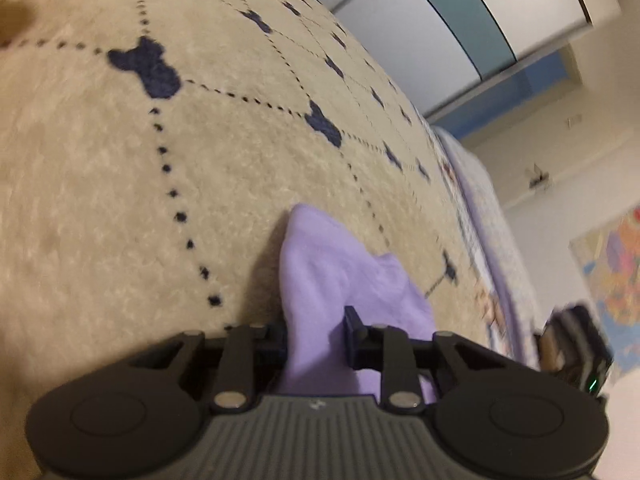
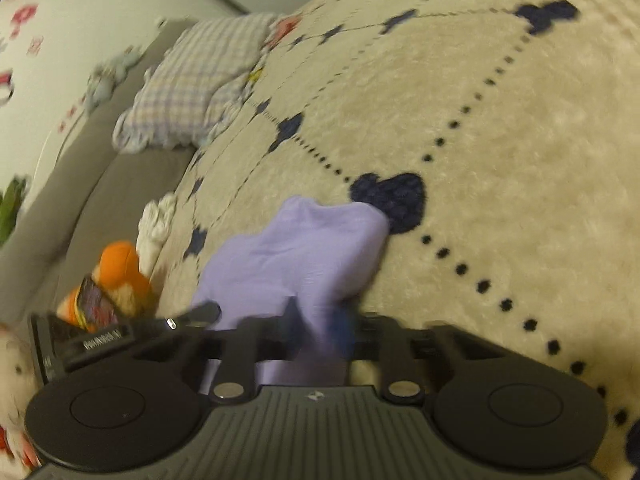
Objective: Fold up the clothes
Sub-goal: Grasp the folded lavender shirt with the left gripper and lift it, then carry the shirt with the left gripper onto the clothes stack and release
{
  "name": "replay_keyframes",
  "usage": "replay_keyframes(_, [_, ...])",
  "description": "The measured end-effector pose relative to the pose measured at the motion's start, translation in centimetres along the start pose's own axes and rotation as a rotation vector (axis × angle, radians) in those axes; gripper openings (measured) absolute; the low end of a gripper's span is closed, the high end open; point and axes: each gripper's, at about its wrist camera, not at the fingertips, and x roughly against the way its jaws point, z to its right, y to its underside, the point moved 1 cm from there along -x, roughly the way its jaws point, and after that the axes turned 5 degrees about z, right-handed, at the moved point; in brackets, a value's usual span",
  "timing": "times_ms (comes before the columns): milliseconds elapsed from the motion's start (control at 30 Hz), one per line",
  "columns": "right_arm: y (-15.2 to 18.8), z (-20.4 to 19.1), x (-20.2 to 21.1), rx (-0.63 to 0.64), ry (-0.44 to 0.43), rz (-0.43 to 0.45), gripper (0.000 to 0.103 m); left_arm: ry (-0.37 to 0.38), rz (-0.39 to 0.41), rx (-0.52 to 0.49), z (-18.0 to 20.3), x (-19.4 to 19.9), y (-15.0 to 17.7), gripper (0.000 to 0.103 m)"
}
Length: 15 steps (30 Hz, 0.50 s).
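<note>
A lilac garment (image 1: 332, 272) lies bunched on a beige blanket with navy marks (image 1: 160, 160). In the left wrist view my left gripper (image 1: 316, 332) is shut on an edge of it, and the cloth runs between the two fingers and stands up in a peak ahead. The right wrist view shows the same lilac garment (image 2: 296, 248) draped forward over the blanket (image 2: 500, 140). My right gripper (image 2: 320, 328) is shut on a fold of it, blurred at the fingers. Each gripper shows at the edge of the other's view, close beside it.
A plaid pillow (image 2: 200, 76) lies at the far left on a grey padded surface (image 2: 100, 184). An orange plush toy (image 2: 120, 264) and a white bundle of cloth (image 2: 156, 224) sit at the blanket's left edge. A colourful map (image 1: 616, 272) hangs on the right wall.
</note>
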Motion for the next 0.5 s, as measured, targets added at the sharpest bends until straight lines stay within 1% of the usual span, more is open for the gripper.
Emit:
replay_keyframes(67, [-0.3,-0.5,0.8,-0.002,0.001,0.015,0.014,0.013,0.017,-0.025,1.7,0.2,0.1,0.018])
replay_keyframes(133, [-1.2,-1.5,2.2,0.040,-0.002,0.044,0.014,0.024,0.025,-0.071,4.2,0.1,0.1,0.017])
replay_keyframes(267, [-4.0,-2.1,6.7,0.060,-0.014,0.129,0.014,0.065,0.021,-0.156,10.5,-1.6,0.3,0.017])
replay_keyframes(367, [-6.5,-1.4,11.6,0.055,0.005,0.216,0.014,0.122,0.000,-0.222,16.5,-3.9,0.6,0.017])
replay_keyframes(500, [-9.6,1.1,19.5,0.056,0.070,0.346,0.014,0.218,-0.048,-0.323,25.8,-7.4,2.3,0.017])
